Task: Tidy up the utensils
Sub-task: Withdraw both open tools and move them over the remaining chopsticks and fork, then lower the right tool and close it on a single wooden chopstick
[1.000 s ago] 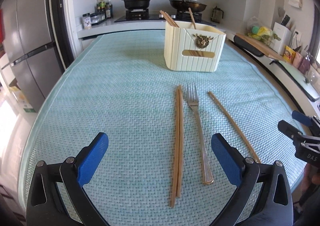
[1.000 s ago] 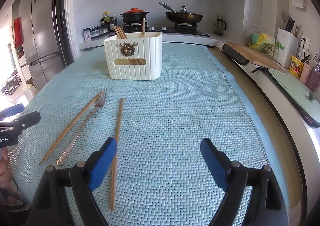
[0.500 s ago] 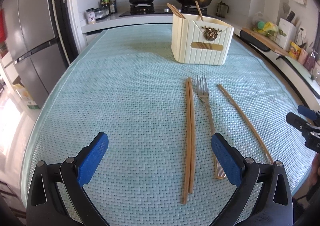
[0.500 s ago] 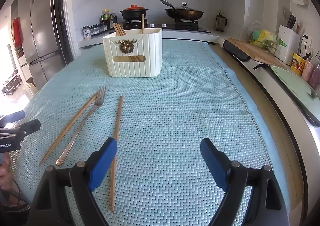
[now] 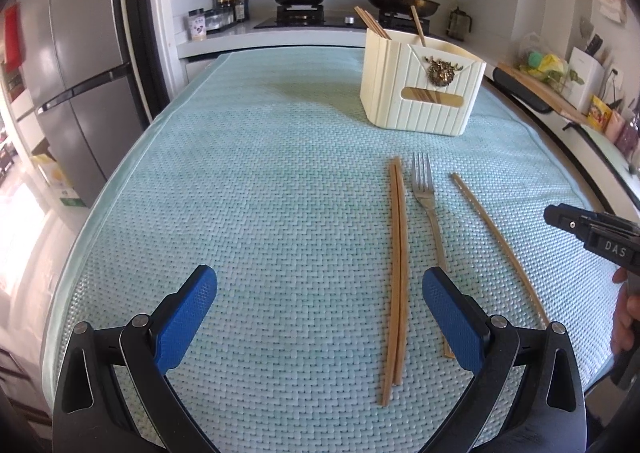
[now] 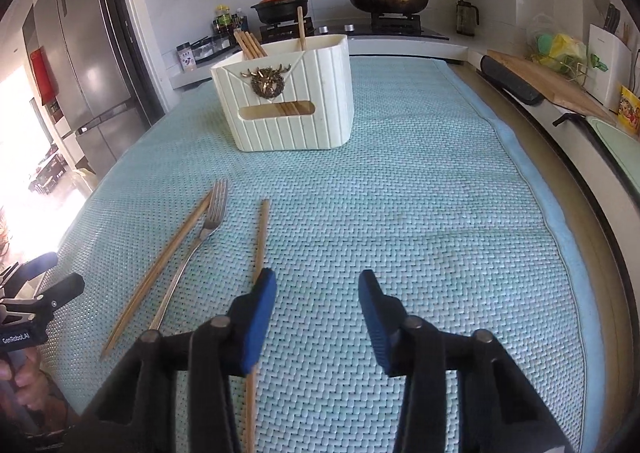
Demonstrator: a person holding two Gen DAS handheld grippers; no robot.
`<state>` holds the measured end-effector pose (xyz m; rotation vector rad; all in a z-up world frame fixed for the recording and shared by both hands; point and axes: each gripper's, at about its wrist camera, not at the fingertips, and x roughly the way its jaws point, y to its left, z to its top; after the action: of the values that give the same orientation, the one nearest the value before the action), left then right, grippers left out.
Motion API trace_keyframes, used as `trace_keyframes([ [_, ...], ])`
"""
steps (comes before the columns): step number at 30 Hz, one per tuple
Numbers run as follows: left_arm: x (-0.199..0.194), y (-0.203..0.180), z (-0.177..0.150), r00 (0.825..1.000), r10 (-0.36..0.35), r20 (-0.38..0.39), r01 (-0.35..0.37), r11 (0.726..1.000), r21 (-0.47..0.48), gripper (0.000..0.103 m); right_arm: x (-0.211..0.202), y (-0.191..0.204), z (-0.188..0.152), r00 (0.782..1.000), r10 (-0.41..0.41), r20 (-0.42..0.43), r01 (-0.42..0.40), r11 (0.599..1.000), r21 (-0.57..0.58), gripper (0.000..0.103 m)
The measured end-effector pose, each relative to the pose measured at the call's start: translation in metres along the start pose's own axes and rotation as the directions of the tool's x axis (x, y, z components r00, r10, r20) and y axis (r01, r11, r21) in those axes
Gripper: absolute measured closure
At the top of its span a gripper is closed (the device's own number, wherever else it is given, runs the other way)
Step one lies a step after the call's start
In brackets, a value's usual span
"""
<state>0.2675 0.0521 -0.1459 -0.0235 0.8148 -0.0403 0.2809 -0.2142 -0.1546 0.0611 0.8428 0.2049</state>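
Single chopstick (image 6: 261, 241) passes behind the left pad (image 6: 260, 317) (perhaps untouched).

We hold our left gripper (image 5: 320, 317) tilted downward with its fingers (image 5: 186, 317) spread wide. Our right gripper (image 6: 318, 317) has just been closing, with nothing between its half-closed fingers (image 6: 260, 319).

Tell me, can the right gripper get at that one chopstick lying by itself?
Probably yes. The single chopstick lies bare on the mat, running under the right gripper's left finger, not between its jaws, which have just been closing with nothing between them. A small sideways shift should do.
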Motion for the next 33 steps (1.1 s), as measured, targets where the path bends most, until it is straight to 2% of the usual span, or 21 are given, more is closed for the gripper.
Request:
trace_keyframes([
  [7, 0.003, 0.000, -0.002, 1.000, 0.007, -0.015, -0.007, 1.000, 0.005, 0.001, 0.031, 0.020, 0.008, 0.996, 0.061, -0.068, -0.063, 0.997, -0.039, 0.074],
  [12, 0.005, 0.001, -0.003, 1.000, 0.007, -0.023, -0.007, 1.000, 0.011, 0.001, 0.052, 0.041, 0.012, 0.993, 0.052, -0.108, -0.063, 0.993, -0.101, 0.075],
  [15, 0.012, 0.001, -0.003, 0.999, 0.009, -0.043, -0.008, 1.000, 0.030, 0.001, 0.064, 0.054, 0.010, 0.990, 0.010, -0.143, -0.035, 0.985, -0.171, 0.075],
  [17, 0.018, 0.000, 0.000, 0.998, 0.008, -0.055, -0.005, 0.999, 0.045, 0.001, 0.066, 0.059, 0.010, 0.991, -0.031, -0.129, 0.003, 0.977, -0.212, 0.088],
  [19, 0.025, -0.002, 0.002, 0.998, 0.003, -0.066, 0.001, 0.998, 0.056, 0.001, 0.065, 0.056, 0.010, 0.990, -0.051, -0.131, 0.023, 0.979, -0.202, 0.096],
  [23, 0.043, -0.008, 0.013, 0.996, -0.017, -0.089, 0.025, 0.996, 0.087, 0.001, 0.056, 0.041, 0.005, 0.989, -0.090, -0.121, 0.069, 0.984, -0.166, 0.096],
  [28, 0.066, -0.016, 0.029, 0.995, 0.012, -0.101, 0.002, 0.990, 0.138, 0.001, 0.043, 0.022, -0.004, 0.988, -0.101, -0.116, 0.087, 0.989, -0.122, 0.096],
  [33, 0.080, -0.023, 0.043, 0.994, 0.007, -0.112, 0.012, 0.986, 0.165, 0.001, 0.036, 0.010, -0.009, 0.990, -0.087, -0.114, 0.078, 0.993, -0.086, 0.096],
])
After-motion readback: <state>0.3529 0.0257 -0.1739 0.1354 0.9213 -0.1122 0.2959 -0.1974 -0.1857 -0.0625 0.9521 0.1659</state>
